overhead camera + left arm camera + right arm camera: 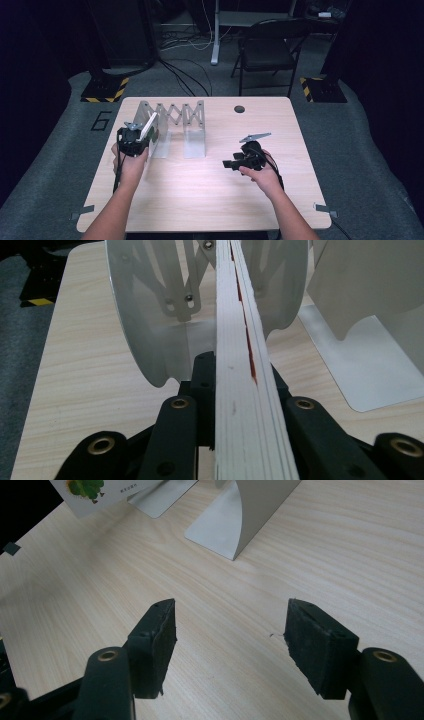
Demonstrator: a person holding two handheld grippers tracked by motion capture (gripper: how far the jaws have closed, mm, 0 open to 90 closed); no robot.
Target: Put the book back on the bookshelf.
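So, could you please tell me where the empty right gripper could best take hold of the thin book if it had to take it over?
Probably by the free upper edge of the book, coming from the rack's open front side. The left gripper already clamps its lower end, and the book stands thin and edge-up at the rack's left end, so the right gripper's open jaws could straddle its flat faces.

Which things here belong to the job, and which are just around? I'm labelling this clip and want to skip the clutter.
In the job:
- book, clamped edge-up in the left hand-held gripper
- rack, the metal dividers the book is headed into

Just around:
- right hand-held gripper, open and idle over the table
- chair behind the table
- floor cables
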